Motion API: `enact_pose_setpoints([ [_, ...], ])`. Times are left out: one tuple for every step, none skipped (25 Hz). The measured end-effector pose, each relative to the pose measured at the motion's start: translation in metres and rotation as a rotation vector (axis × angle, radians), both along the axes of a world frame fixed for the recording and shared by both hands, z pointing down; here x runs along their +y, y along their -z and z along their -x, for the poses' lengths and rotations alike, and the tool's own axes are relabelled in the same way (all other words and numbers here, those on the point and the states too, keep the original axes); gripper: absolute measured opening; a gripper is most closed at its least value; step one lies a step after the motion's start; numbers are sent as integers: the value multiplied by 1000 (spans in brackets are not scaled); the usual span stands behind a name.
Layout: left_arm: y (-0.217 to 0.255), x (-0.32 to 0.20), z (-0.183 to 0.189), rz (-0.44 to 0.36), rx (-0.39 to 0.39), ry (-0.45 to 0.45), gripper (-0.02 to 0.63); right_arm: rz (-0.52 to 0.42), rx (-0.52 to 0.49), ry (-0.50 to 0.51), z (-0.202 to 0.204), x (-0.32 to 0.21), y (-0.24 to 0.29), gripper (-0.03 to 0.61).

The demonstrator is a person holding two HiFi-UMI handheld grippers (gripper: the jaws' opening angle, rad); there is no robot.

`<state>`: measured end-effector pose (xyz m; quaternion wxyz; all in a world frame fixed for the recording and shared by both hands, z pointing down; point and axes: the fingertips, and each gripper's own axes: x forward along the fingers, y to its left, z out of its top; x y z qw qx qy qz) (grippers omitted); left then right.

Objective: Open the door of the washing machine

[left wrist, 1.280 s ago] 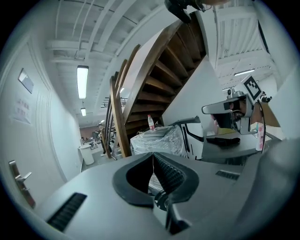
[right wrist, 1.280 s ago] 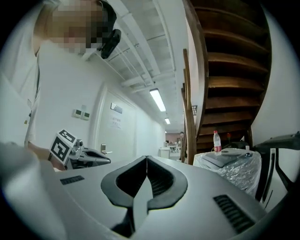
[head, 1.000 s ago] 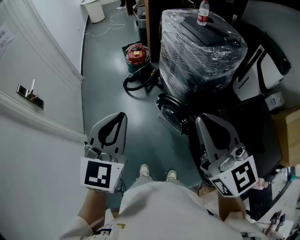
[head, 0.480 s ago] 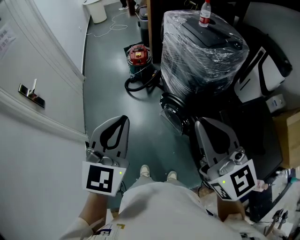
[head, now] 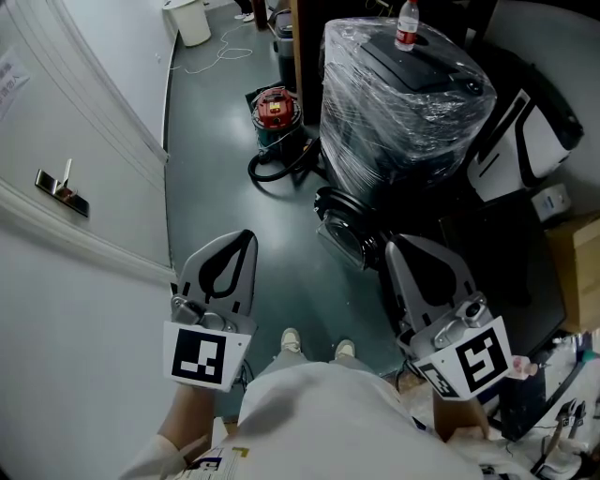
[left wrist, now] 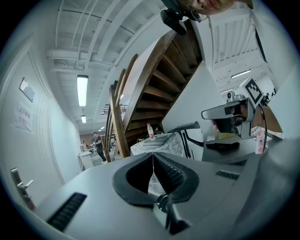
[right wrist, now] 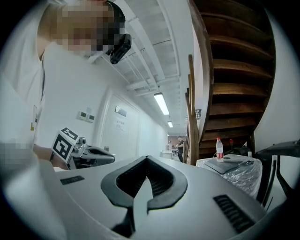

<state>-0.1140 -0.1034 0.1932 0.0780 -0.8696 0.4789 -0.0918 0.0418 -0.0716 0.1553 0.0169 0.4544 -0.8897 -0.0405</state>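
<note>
The washing machine (head: 403, 103) is seen from above, wrapped in clear film, w/ a bottle (head: 406, 23) stood on its top. Its round door (head: 345, 228) sits low on the machine's front, on the side facing the person. The dark ring and glass are seen to stick out from that front at a slant. Whether it is ajar or merely a bulging porthole shut flush can't be settled from this steep angle. The scene thus fits both a latched door and one already swung partway out.

The left claw (head: 247, 232) is held level, well short of the machine and off to the door's left, over bare floor (head: 216, 178). Its pads are seen pressed together in the left gripper view, nothing btw them. The right claw (head: 394, 242) is held nearer the machine, just short of the door and slightly to its right. It is likewise closed tip to tip and empty, as shown in the right gripper view.

Both are carried close to the body, pointing fwd, prob. as a neutral carry posture, not a reach, since nothing is touched by either. The right claw is judged the likelier one for any work at the door, being the closer. A red vacuum (head: 273, 108) is parked beyond the machine's left corner, clear of the door's swing as far as can be judged.
</note>
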Motion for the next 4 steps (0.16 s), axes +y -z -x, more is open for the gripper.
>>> enact_pose_setpoints([
  [0, 0, -1, 0, -1, -2, 20, 2, 1, -1, 0, 0, -1, 28],
  [0, 1, -1, -1, -3, -4, 20, 4, 1, -2, 0, 0, -1, 28],
  [0, 1, -2, -2, -3, -6, 20, 7, 0, -2, -1, 0, -2, 28],
  [0, 2, -3, -3, -4, -8, 20, 10, 0, -3, -1, 0, -3, 28],
])
